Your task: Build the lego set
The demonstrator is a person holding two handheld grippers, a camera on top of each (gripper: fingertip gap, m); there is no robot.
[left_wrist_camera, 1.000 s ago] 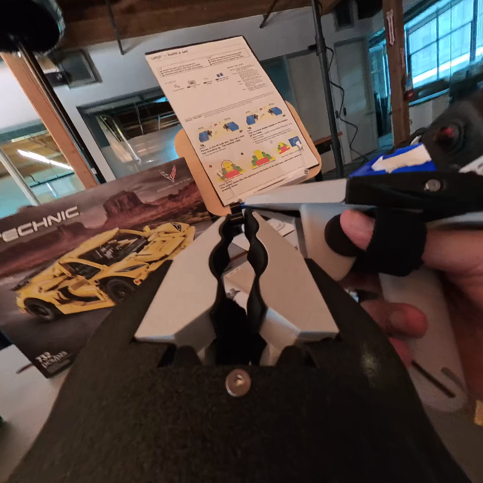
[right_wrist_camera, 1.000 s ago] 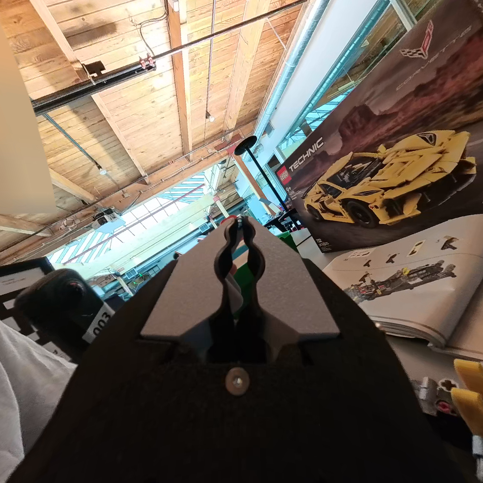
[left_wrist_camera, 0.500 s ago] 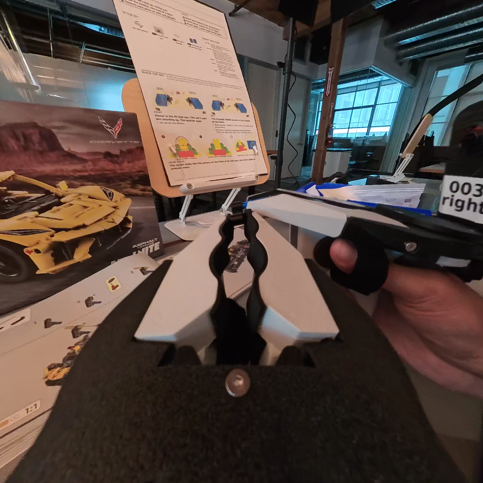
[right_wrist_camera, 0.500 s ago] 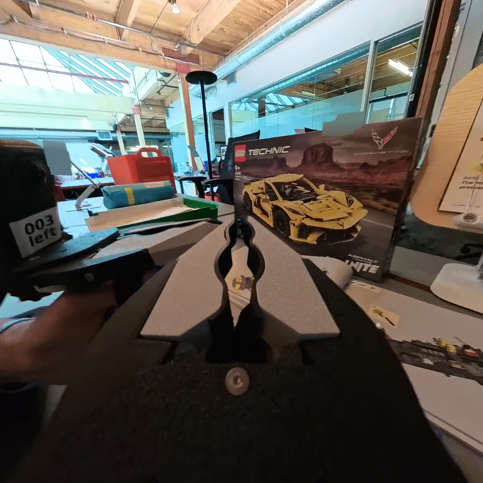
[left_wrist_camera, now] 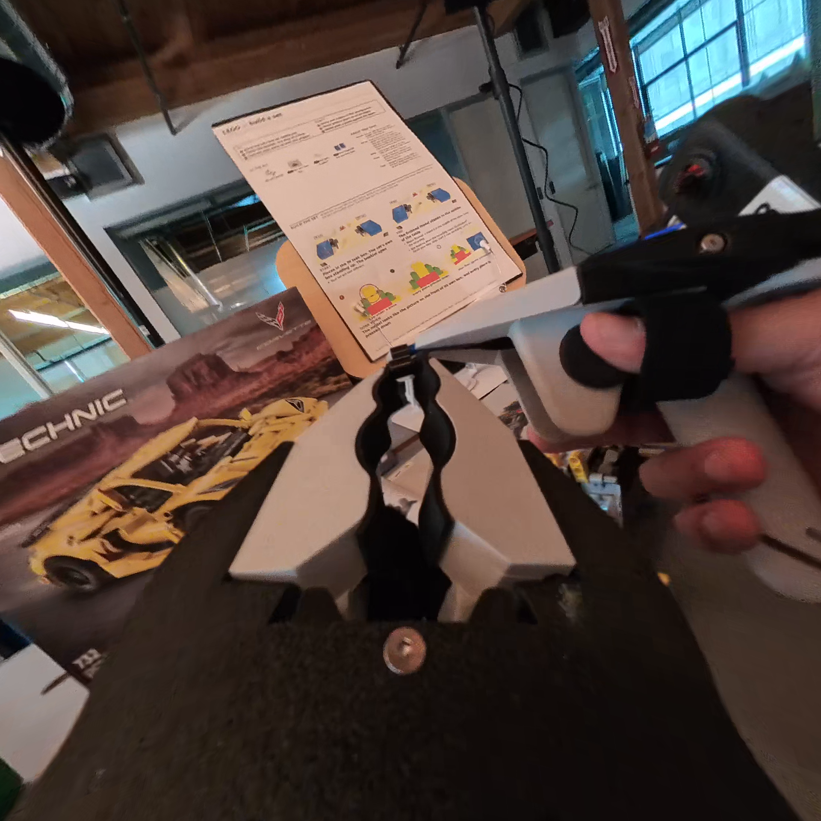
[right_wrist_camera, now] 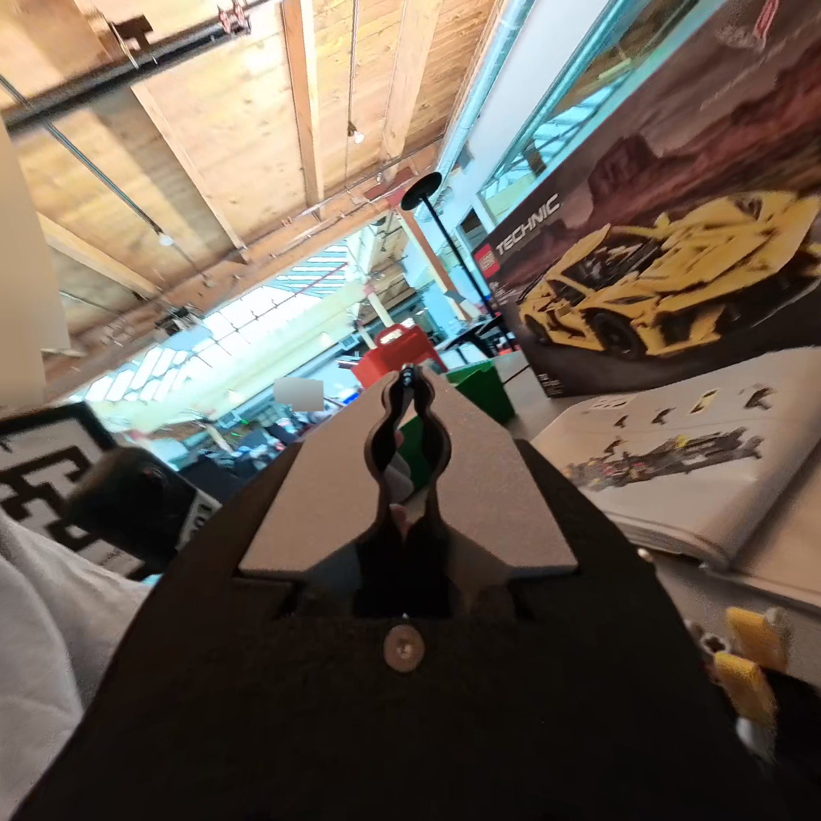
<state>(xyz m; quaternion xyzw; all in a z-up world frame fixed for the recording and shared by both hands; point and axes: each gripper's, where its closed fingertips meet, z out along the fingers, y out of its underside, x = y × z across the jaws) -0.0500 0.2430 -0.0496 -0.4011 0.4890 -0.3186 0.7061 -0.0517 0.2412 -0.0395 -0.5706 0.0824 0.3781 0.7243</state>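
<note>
Wooden beams and big windows frame the workshop. In the left wrist view the left tool (left_wrist_camera: pixel 405 362) is clenched on a small black Lego piece (left_wrist_camera: pixel 402 355) right at its tips, with something white (left_wrist_camera: pixel 408 385) just below between the pads. The right tool (left_wrist_camera: pixel 426 345) comes in from the right, a hand (left_wrist_camera: pixel 693 400) on its grip, its tip touching that same piece. Behind stand the set box (left_wrist_camera: pixel 133 444) with the yellow car and an instruction sheet (left_wrist_camera: pixel 368 213) on a wooden stand (left_wrist_camera: pixel 311 293).

Over to the right wrist view, tilted up toward the ceiling: the right tool (right_wrist_camera: pixel 411 377) is closed on a tiny dark part (right_wrist_camera: pixel 408 375), too blurred to name. Only here do we get the open instruction booklet (right_wrist_camera: pixel 666 444) on the table (right_wrist_camera: pixel 520 368), loose yellow pieces (right_wrist_camera: pixel 751 639) at lower right, a green bin (right_wrist_camera: pixel 480 395) and a red container (right_wrist_camera: pixel 395 351). Only the left view shows the two tools meeting.

The risk, as I judge it: both grips are at the very tips, so a slight twist or push off-axis could pop the piece loose and send it into the clutter. Motion blur suggests quick handling, which makes misalignment likelier.
</note>
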